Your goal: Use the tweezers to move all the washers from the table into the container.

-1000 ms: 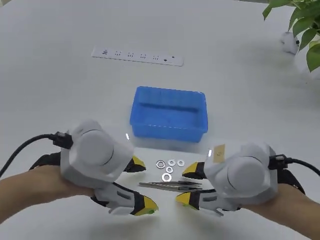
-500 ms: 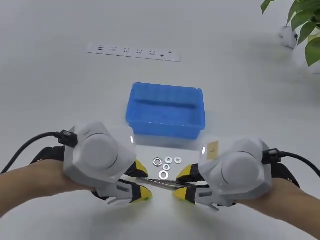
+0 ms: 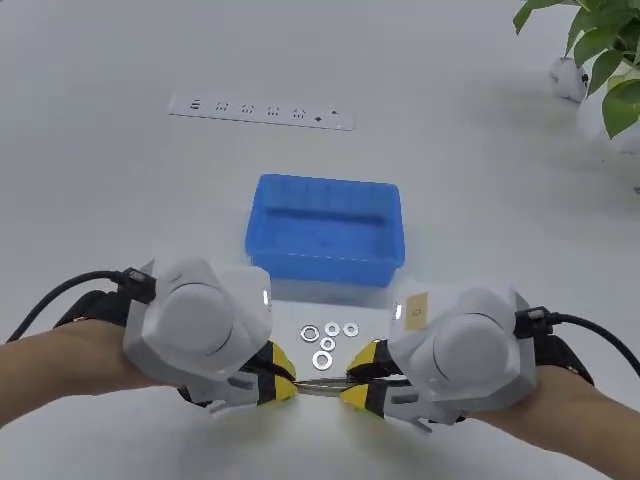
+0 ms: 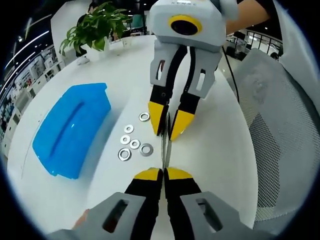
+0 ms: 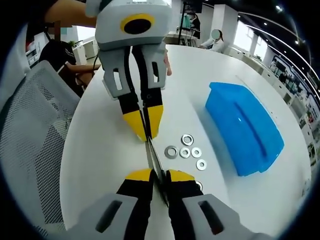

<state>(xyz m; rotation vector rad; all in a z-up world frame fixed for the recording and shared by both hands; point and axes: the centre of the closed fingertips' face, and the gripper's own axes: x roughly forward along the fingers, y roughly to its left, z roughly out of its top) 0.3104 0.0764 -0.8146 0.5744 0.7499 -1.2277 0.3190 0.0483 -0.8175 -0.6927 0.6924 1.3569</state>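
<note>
The metal tweezers lie on the white table between my two grippers, which face each other. My left gripper is shut on one end of the tweezers. My right gripper is shut on the other end. Several silver washers lie loose just beyond the tweezers, also seen as washers and washers. The blue container stands behind them, with nothing visible inside. The right gripper shows from the front in the left gripper view, the left gripper in the right gripper view.
A white power strip lies far back on the table. A potted plant stands at the back right corner. A grey mesh chair sits off the near table edge.
Both grippers have come together onto the tweezers, and their jaws, open a second ago, have shut on the two ends. The washers and container have not moved.
</note>
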